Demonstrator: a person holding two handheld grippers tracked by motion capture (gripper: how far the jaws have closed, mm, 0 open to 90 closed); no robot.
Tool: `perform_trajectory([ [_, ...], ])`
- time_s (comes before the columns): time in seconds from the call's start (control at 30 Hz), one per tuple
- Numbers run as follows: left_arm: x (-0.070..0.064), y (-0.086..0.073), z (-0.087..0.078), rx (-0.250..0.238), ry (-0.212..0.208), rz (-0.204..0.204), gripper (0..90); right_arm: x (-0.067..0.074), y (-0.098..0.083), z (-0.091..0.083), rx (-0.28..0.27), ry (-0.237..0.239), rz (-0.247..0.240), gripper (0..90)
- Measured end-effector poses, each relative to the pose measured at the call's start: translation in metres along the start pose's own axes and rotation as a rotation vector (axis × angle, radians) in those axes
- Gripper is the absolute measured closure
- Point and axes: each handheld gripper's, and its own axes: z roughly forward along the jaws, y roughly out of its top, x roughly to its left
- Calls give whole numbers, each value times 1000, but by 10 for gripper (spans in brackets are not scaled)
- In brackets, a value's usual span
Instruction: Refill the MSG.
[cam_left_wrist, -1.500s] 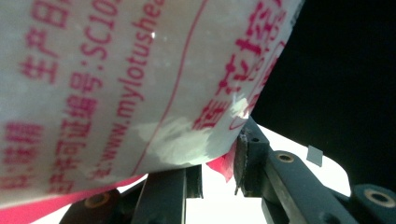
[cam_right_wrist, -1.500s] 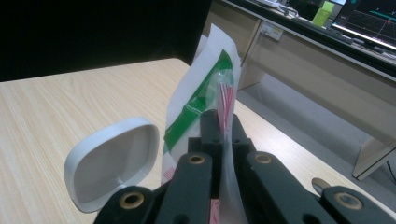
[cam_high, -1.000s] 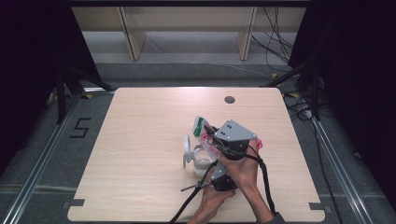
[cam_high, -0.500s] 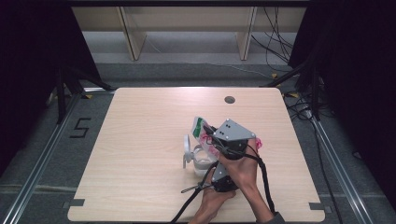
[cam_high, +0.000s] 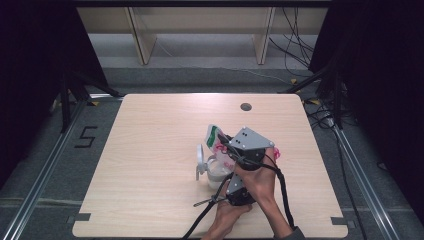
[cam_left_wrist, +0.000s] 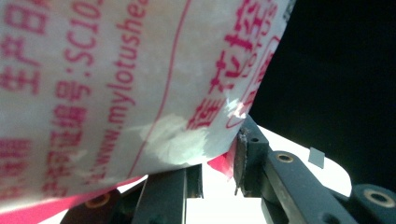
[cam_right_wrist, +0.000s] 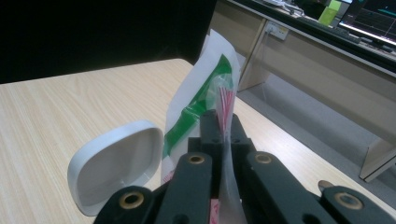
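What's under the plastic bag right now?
A white container with its lid flipped open sits just below the bag. Both claws and hands cover its opening, so its contents cannot be seen.

We see a white plastic bag with a green band and red print, standing upright, its edge pinched in the right gripper, its printed side just above the left gripper, a white container with open lid beside it.
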Motion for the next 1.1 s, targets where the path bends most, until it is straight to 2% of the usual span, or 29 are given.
perform_trajectory([
  [0.33, 0, 0, 1, -7, -1, -5, 753, -1, 0, 0, -6, 6, 14, 900],
  [0.4, -1, 0, 1, -4, 1, -1, 752, 0, 0, 0, -2, -6, 4, 900],
  [0.47, -3, -1, 3, -40, 2, -44, 752, 1, 0, 1, 1, -9, -3, 900],
  [0.5, -3, 0, 2, -38, 2, -42, 752, 1, 0, 1, 1, -6, -6, 900],
  [0.53, -1, 0, 1, -12, 2, -7, 752, 1, 0, 1, 1, -2, -3, 900],
  [0.57, -1, 0, 0, -15, -1, -5, 752, 2, 1, 0, 3, -7, -5, 900],
  [0.6, -3, 0, 2, -43, -4, -40, 752, 2, 1, 0, 0, -11, -13, 900],
  [0.63, -3, 0, 2, -47, 0, -45, 752, 3, 1, 1, 1, -8, -12, 900],
  [0.77, -2, -1, 2, -43, -2, -44, 753, 4, 1, 2, 2, -9, -15, 900],
  [0.8, 0, 0, 0, -19, -2, -10, 753, 3, 1, 1, -2, -13, -11, 900],
  [0.87, 0, 0, 0, -14, -7, -10, 753, 2, 1, 1, 0, -6, -4, 900],
  [0.93, -2, -1, 3, -44, -2, -53, 753, 3, 0, 2, 1, -10, -10, 900],
  [1.0, -1, -1, 1, -38, -16, -50, 752, 4, 0, 2, 8, -4, -9, 900],
  [1.07, 1, 1, -1, -23, -13, -22, 753, 5, 2, 1, -4, -9, -14, 900],
  [1.1, -1, 1, 1, -44, -18, -51, 753, 6, 3, 1, -3, -9, -21, 900],
])
